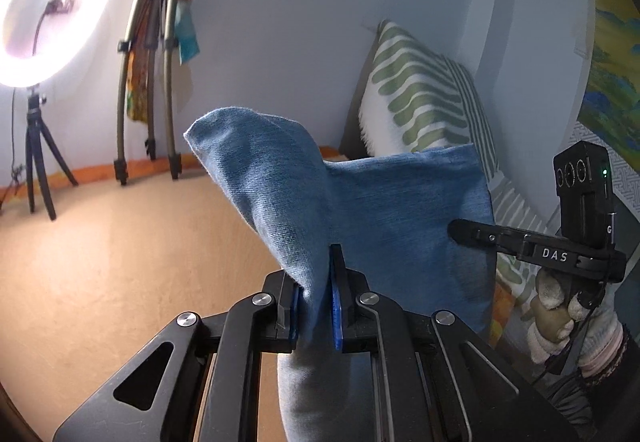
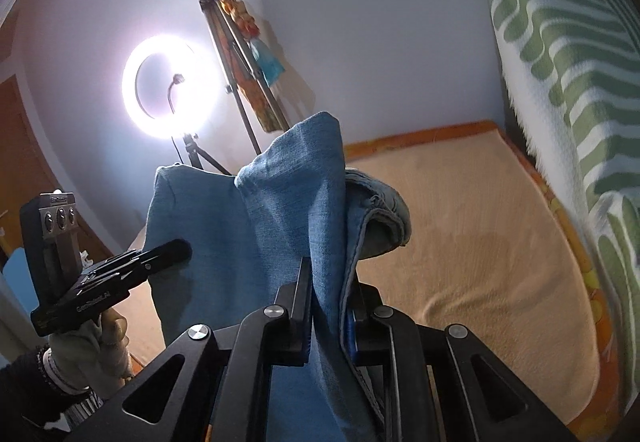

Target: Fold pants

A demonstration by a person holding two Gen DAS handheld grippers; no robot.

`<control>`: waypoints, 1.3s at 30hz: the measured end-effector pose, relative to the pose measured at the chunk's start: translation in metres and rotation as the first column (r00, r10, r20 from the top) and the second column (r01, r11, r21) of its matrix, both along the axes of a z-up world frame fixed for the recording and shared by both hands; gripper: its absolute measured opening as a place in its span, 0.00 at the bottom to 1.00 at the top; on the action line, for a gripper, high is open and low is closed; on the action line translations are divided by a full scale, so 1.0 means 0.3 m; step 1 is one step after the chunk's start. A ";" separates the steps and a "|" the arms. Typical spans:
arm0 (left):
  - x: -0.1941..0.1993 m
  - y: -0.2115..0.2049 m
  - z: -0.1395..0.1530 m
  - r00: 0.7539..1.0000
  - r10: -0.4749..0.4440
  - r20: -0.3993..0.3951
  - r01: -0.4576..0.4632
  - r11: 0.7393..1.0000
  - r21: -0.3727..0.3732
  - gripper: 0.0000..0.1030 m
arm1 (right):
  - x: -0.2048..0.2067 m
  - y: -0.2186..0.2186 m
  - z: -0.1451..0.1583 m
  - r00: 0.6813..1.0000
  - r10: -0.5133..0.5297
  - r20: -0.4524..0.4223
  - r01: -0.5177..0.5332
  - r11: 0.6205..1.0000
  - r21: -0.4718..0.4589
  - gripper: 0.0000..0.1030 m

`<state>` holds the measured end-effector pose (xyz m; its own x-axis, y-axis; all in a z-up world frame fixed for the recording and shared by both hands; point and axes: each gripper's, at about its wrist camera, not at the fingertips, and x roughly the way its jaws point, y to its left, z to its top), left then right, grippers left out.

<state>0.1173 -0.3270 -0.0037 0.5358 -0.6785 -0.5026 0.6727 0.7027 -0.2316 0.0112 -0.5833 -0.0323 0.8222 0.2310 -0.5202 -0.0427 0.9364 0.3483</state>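
The blue denim pants [image 1: 360,209] hang lifted in the air between both grippers, above the peach bed cover. My left gripper [image 1: 316,306] is shut on a fold of the denim, which sticks up past its fingertips. My right gripper [image 2: 330,306] is shut on another part of the pants [image 2: 288,209], with a hem edge folded over to its right. The right gripper also shows in the left wrist view [image 1: 464,230], touching the cloth's right side. The left gripper shows in the right wrist view [image 2: 176,250], at the cloth's left side.
A peach blanket [image 2: 480,242] covers the bed below. A green-and-white striped pillow [image 1: 420,97] leans on the wall at the head. A lit ring light on a tripod [image 1: 44,13] and a folded stand [image 1: 152,81] are by the far wall.
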 end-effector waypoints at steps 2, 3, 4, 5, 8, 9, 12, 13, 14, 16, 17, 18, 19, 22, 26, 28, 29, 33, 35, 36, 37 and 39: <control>0.005 -0.005 0.026 1.000 -0.003 0.015 0.003 1.000 0.001 0.10 | 0.001 0.000 0.027 1.000 -0.008 0.019 0.008 1.000 0.002 0.11; 0.013 -0.011 0.042 1.000 -0.004 0.023 0.004 1.000 0.002 0.10 | 0.006 0.000 0.037 1.000 -0.012 0.024 0.012 1.000 0.003 0.11; 0.023 -0.018 0.058 0.999 -0.007 0.032 0.007 1.000 0.005 0.10 | 0.009 0.000 0.047 0.999 -0.015 0.028 0.015 1.000 0.002 0.11; 0.034 -0.026 0.071 0.999 -0.007 0.040 0.007 1.000 0.008 0.10 | 0.020 -0.004 0.063 0.999 -0.022 0.035 0.022 1.000 0.001 0.11; 0.074 -0.053 0.124 0.998 -0.007 0.068 0.007 1.000 0.010 0.10 | 0.047 -0.014 0.112 0.998 -0.034 0.062 0.034 0.999 -0.003 0.11; 0.082 -0.058 0.135 0.997 -0.006 0.073 0.006 1.000 0.008 0.10 | 0.059 -0.017 0.130 0.997 -0.037 0.071 0.037 0.999 -0.008 0.11; 0.138 -0.096 0.177 0.996 -0.003 0.087 0.002 1.000 0.003 0.10 | 0.105 -0.031 0.188 0.995 -0.043 0.093 0.046 0.998 -0.032 0.11; 0.168 -0.116 0.193 0.996 0.000 0.089 0.000 1.000 -0.001 0.10 | 0.131 -0.041 0.212 0.994 -0.046 0.099 0.051 0.998 -0.041 0.11; 0.183 -0.130 0.203 0.996 0.002 0.094 -0.002 1.000 -0.002 0.10 | 0.157 -0.052 0.232 0.994 -0.048 0.102 0.053 0.997 -0.047 0.11; 0.222 -0.161 0.221 0.994 0.003 0.108 -0.003 1.000 -0.003 0.10 | 0.211 -0.082 0.263 0.993 -0.056 0.104 0.061 0.997 -0.053 0.11; 0.253 -0.183 0.229 0.993 0.004 0.118 -0.004 1.000 -0.003 0.10 | 0.232 -0.095 0.276 0.993 -0.059 0.105 0.065 0.996 -0.056 0.11; 0.276 -0.200 0.233 0.992 0.004 0.122 -0.004 1.000 -0.002 0.10 | 0.256 -0.109 0.290 0.992 -0.063 0.106 0.070 0.996 -0.062 0.11; 0.304 -0.220 0.236 0.992 0.005 0.123 -0.005 1.000 -0.004 0.10 | 0.284 -0.124 0.303 0.992 -0.068 0.107 0.075 0.995 -0.068 0.11; 0.380 -0.276 0.230 0.993 0.009 0.122 -0.008 1.000 -0.008 0.10 | 0.385 -0.182 0.332 0.991 -0.081 0.102 0.089 0.993 -0.083 0.11; 0.479 -0.349 0.189 0.993 0.010 0.114 -0.010 1.000 -0.007 0.10 | 0.517 -0.266 0.322 0.992 -0.099 0.085 0.105 0.991 -0.077 0.11; 0.523 -0.380 0.159 0.995 0.011 0.104 -0.011 1.000 0.001 0.10 | 0.587 -0.307 0.291 0.992 -0.104 0.069 0.108 0.992 -0.065 0.11; 0.560 -0.401 0.131 0.996 0.011 0.094 -0.011 1.000 0.009 0.10 | 0.621 -0.325 0.271 0.993 -0.108 0.058 0.111 0.992 -0.062 0.11; 0.669 -0.451 0.051 0.998 0.022 0.060 -0.024 0.999 0.029 0.10 | 0.746 -0.381 0.187 0.994 -0.112 0.009 0.112 0.992 -0.061 0.11; 0.735 -0.475 -0.003 0.999 0.033 0.036 -0.034 0.999 0.038 0.10 | 0.817 -0.405 0.142 0.994 -0.109 -0.013 0.108 0.992 -0.064 0.11; 0.749 -0.483 -0.018 0.999 0.036 0.029 -0.037 0.998 0.041 0.10 | 0.840 -0.415 0.122 0.994 -0.109 -0.023 0.108 0.992 -0.063 0.11; 0.769 -0.494 -0.040 0.999 0.043 0.023 -0.044 0.998 0.047 0.10 | 0.871 -0.429 0.100 0.993 -0.109 -0.037 0.107 0.993 -0.059 0.11; 0.813 -0.510 -0.076 0.998 0.057 0.014 -0.058 0.997 0.056 0.10 | 0.934 -0.456 0.051 0.992 -0.109 -0.069 0.105 0.993 -0.054 0.11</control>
